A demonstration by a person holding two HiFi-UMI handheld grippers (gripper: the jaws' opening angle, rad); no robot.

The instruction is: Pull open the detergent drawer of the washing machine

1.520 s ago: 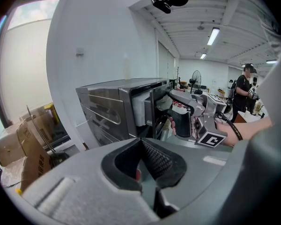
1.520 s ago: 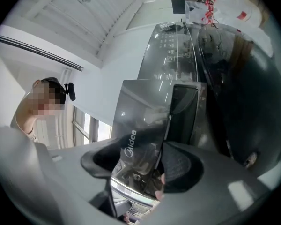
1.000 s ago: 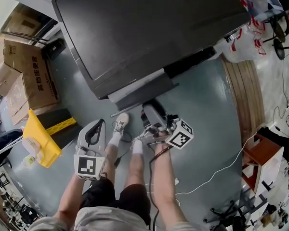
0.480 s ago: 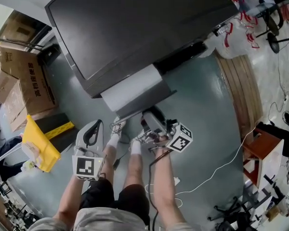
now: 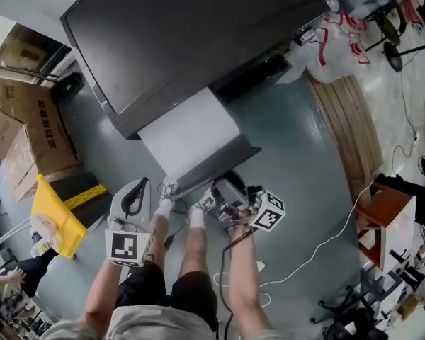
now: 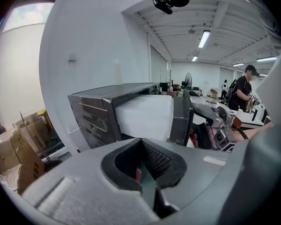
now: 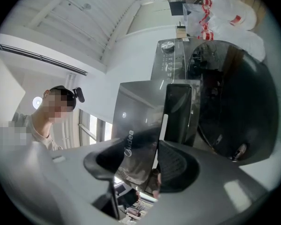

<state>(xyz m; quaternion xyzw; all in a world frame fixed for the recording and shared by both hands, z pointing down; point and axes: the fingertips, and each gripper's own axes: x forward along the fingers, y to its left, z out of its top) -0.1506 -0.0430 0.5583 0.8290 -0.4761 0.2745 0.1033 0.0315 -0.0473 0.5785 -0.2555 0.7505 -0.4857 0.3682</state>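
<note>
The dark grey washing machine (image 5: 191,34) fills the top of the head view. Its detergent drawer (image 5: 188,137) stands pulled far out, white body exposed, with the dark front panel (image 5: 216,163) nearest me. My right gripper (image 5: 223,185) is shut on that front panel. In the right gripper view the glossy panel (image 7: 140,125) sits between the jaws of the right gripper (image 7: 150,165). My left gripper (image 5: 134,193) hangs apart at the left, jaws together and nothing in them. In the left gripper view, past the left gripper (image 6: 143,165), the drawer (image 6: 145,116) is seen from the side.
Cardboard boxes (image 5: 28,119) and a yellow bag (image 5: 57,222) lie on the floor at the left. A wooden pallet (image 5: 347,133) and plastic bags (image 5: 333,34) are at the right. A white cable (image 5: 326,246) runs across the floor. My feet (image 5: 191,218) stand under the drawer.
The drawer has slid further out of the machine toward me, showing much more of its white body. My right gripper came back with the front panel. The left gripper barely shifted.
</note>
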